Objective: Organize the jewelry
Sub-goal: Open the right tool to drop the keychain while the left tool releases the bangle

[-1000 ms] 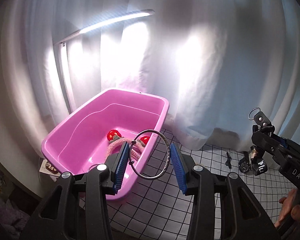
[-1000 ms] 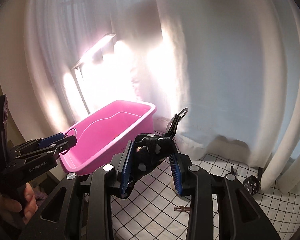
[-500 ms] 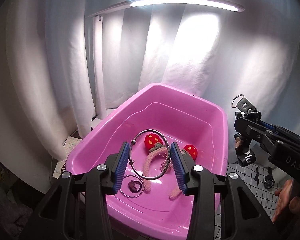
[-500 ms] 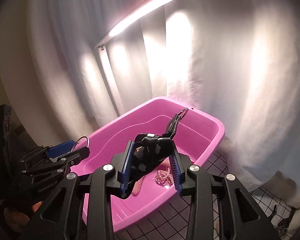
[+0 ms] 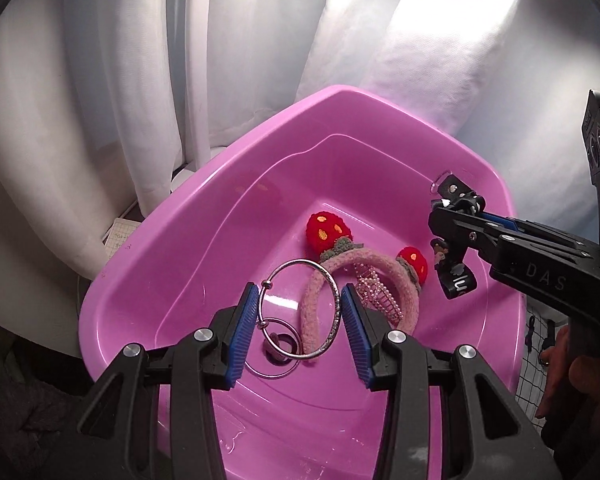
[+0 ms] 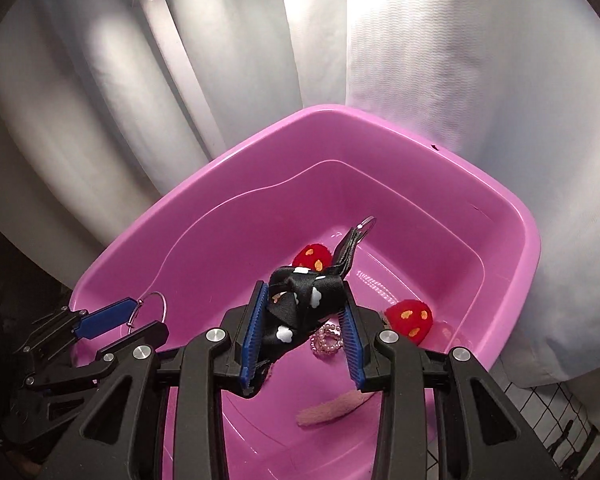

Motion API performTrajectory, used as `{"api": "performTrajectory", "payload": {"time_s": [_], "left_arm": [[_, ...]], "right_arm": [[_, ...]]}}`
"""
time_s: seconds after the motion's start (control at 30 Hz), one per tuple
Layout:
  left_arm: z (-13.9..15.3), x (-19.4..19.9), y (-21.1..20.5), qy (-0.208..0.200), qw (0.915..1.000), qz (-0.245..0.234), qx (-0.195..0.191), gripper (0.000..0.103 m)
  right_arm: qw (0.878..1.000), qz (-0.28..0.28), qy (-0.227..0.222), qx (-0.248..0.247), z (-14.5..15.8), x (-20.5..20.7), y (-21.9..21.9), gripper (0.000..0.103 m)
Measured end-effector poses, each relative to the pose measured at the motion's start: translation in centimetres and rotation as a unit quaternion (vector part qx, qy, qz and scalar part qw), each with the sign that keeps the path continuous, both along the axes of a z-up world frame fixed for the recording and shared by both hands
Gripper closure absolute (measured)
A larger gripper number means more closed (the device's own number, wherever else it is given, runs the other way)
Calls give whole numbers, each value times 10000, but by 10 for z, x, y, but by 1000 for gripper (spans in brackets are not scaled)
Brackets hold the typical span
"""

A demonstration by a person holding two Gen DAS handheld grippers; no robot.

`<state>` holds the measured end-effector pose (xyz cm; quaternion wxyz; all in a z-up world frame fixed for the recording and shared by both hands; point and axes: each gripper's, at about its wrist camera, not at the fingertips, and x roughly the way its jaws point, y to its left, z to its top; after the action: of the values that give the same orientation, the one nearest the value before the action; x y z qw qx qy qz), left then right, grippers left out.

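Observation:
My left gripper (image 5: 299, 312) is shut on a silver bangle (image 5: 332, 280), held over the pink tub (image 5: 260, 140). My right gripper (image 6: 305, 320) is shut on a black patterned keychain strap (image 6: 306, 296) with a metal ring (image 6: 366, 225), also over the tub (image 6: 380, 120). It shows at the right in the left wrist view (image 5: 456, 216). In the tub lie a pink fuzzy headband with red strawberries (image 5: 328, 232), a pink bead piece (image 5: 374, 290) and another silver ring (image 5: 274, 362). The left gripper (image 6: 132, 320) shows at the left in the right wrist view.
White curtains (image 5: 140, 80) hang behind the tub, with a white lamp post (image 6: 180, 64) in front of them. A black-gridded white cloth (image 6: 548, 420) covers the table at the right, with small dark items (image 5: 540, 328) on it.
Both grippers have moved from the gridded table to above the pink tub and lowered toward it, each still holding its item. The tub fills more of both views.

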<state>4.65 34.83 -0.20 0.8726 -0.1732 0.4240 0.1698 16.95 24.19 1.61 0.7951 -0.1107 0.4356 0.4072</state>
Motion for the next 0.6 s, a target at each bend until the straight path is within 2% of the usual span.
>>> {"api": "performTrajectory", "payload": {"time_s": [0.4, 0.43, 0.47, 0.5, 0.53, 0.6], "left_arm": [[-6, 10, 0, 228, 9997, -74, 47, 59], [-6, 10, 0, 234, 9997, -64, 50, 51], [-5, 9, 0, 221, 9997, -48, 54, 35], [-4, 8, 1, 180, 9998, -18, 65, 28], [-2, 7, 2, 118, 9999, 4, 82, 23], [1, 6, 0, 73, 9999, -7, 147, 23]], "right_arm": [[9994, -138, 104, -293, -15, 25, 16, 66], [9994, -132, 113, -303, -17, 23, 18, 63], [9994, -125, 121, -293, -16, 20, 16, 56], [9995, -132, 105, -262, -14, 19, 12, 50], [9996, -149, 67, -236, -13, 19, 11, 44], [9996, -192, 27, -215, -9, 17, 9, 42]]}}
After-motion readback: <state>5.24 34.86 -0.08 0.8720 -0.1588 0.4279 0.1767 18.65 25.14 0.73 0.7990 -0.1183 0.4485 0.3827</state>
